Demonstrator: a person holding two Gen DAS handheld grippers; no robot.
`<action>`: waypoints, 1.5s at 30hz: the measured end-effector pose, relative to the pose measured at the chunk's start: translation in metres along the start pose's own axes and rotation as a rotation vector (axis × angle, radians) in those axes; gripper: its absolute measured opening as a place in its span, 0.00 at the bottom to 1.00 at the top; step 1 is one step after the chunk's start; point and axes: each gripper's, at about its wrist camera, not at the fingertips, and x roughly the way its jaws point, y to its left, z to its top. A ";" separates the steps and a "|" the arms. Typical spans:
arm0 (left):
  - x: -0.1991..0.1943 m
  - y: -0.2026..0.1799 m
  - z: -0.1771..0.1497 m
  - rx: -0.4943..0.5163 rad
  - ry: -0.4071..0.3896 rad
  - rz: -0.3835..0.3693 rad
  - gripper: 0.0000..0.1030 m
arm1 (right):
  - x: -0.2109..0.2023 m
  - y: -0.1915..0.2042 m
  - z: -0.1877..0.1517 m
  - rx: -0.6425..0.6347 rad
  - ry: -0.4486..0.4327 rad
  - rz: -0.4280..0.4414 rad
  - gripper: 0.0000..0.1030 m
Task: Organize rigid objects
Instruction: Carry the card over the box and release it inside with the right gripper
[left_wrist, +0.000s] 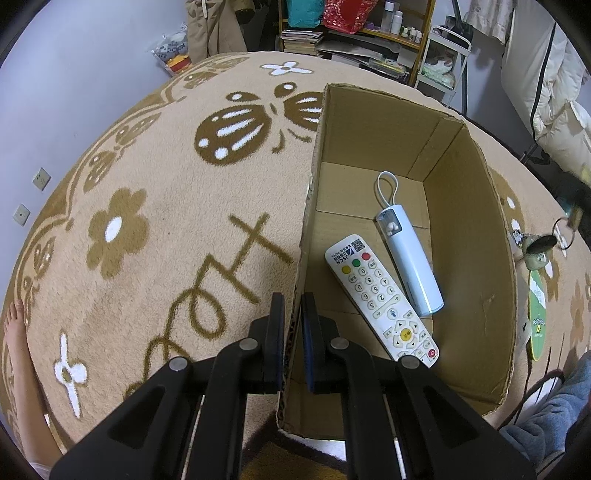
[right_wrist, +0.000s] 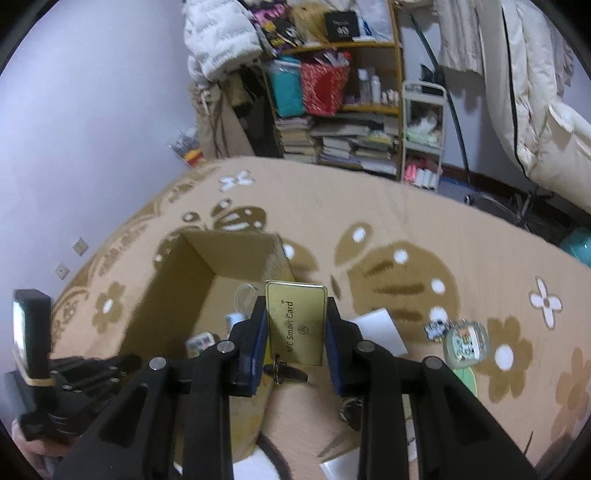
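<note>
An open cardboard box (left_wrist: 472, 236) stands on the patterned rug. Inside it lie a white remote control (left_wrist: 380, 301) and a pale blue tube-shaped device (left_wrist: 410, 258) with a white loop. My left gripper (left_wrist: 293, 314) is shut on the box's left wall, one finger outside and one inside. In the right wrist view my right gripper (right_wrist: 295, 332) is shut on a gold NFC smart card (right_wrist: 295, 323), held upright above the rug beside the box (right_wrist: 173, 295). A dark key fob (right_wrist: 288, 371) hangs from the card. The left gripper's body (right_wrist: 33, 362) shows at the far left.
On the rug right of the box lie a keychain with charms (right_wrist: 463, 343), a green oval tag (left_wrist: 536, 314) and a white card (right_wrist: 380, 330). Shelves of books and boxes (right_wrist: 340, 122) stand behind the rug. A bare foot (left_wrist: 14, 332) rests at the rug's left edge.
</note>
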 end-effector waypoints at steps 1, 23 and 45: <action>0.000 0.000 0.000 0.000 0.001 -0.002 0.08 | -0.004 0.003 0.002 -0.003 -0.010 0.011 0.29; 0.001 0.000 0.000 0.002 0.001 -0.002 0.08 | 0.015 0.070 -0.010 -0.164 0.028 0.094 0.29; 0.003 -0.001 0.000 0.016 0.006 0.026 0.08 | 0.052 0.070 -0.035 -0.164 0.130 0.039 0.29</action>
